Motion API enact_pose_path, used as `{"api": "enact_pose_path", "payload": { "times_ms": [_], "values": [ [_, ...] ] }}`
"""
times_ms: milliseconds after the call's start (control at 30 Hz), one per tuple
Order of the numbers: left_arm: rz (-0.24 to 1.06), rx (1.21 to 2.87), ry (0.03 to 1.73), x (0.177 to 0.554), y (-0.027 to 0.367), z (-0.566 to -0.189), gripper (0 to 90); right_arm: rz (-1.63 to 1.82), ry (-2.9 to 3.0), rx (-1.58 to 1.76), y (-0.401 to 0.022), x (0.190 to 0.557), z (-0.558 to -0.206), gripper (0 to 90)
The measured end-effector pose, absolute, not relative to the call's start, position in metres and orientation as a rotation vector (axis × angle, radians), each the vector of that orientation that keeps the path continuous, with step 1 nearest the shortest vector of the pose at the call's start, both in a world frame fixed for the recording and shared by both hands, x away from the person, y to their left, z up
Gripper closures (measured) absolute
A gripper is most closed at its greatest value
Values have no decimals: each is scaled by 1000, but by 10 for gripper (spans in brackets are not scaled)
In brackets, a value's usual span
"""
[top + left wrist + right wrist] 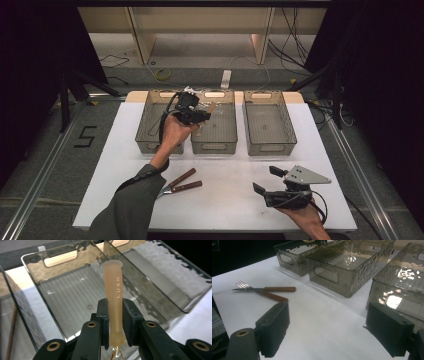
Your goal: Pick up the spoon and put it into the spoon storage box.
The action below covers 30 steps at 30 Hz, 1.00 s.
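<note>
One translucent, matte peach handle (pixel 113 302) in left claw (pixel 115 322), above ribbed smoky bin (pixel 62 300).

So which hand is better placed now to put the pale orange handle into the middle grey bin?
The left. Its tool is shut on the pale orange translucent handle, right above the middle smoky-grey plastic bin. The right tool is open, holds nothing and sits low near the table's front edge.
</note>
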<state>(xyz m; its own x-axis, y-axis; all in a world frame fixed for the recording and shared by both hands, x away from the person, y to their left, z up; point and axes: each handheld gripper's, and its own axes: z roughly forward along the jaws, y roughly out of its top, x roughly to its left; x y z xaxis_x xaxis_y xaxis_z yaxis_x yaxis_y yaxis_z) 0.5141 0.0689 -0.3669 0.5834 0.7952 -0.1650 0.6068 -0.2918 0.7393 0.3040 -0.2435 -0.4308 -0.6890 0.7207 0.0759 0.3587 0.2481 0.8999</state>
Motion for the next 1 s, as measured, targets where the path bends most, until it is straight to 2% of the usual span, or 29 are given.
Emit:
{"api": "enact_pose_path", "payload": {
  "times_ms": [833,1000],
  "values": [
    [327,2013,1170,533,58,-384,754,1418,2197,976,-242,304,-431,200],
    [333,1971,1180,533,57,-386,730,1417,2199,979,-242,303,-431,200]
  ]
}}
